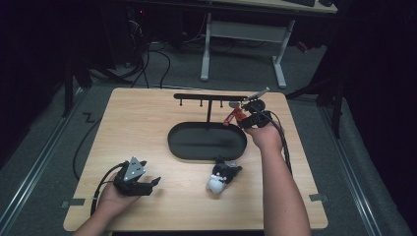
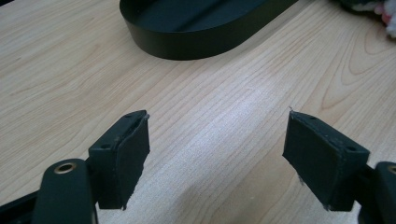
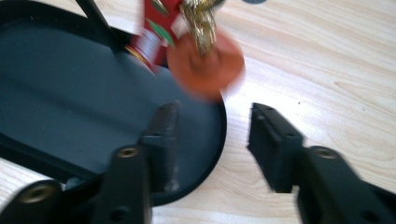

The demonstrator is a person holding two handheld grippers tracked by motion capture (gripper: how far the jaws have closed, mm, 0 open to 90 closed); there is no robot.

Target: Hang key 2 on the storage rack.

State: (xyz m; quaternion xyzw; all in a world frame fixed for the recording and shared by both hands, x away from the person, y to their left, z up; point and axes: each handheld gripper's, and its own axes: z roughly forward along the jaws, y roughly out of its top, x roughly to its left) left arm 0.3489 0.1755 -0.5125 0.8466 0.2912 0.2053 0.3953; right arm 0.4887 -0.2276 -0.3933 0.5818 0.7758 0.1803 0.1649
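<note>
Red ornament [image 3: 187,42] hangs above wooden table [image 1: 142,123], dark room.

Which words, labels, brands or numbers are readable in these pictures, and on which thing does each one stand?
No text can be read.
The red ornament hanging from the black stand has green and silver markings, too blurred to tell whether they are letters.
The black tray, the plush toy and both grippers carry no legible print.

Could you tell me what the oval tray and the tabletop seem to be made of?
The oval tray looks like matte black metal or plastic: thin, even wall, dull sheen; which one is unclear. The tabletop looks like light wood or wood laminate, with visible grain lines and a smooth, slightly glossy finish.
</note>
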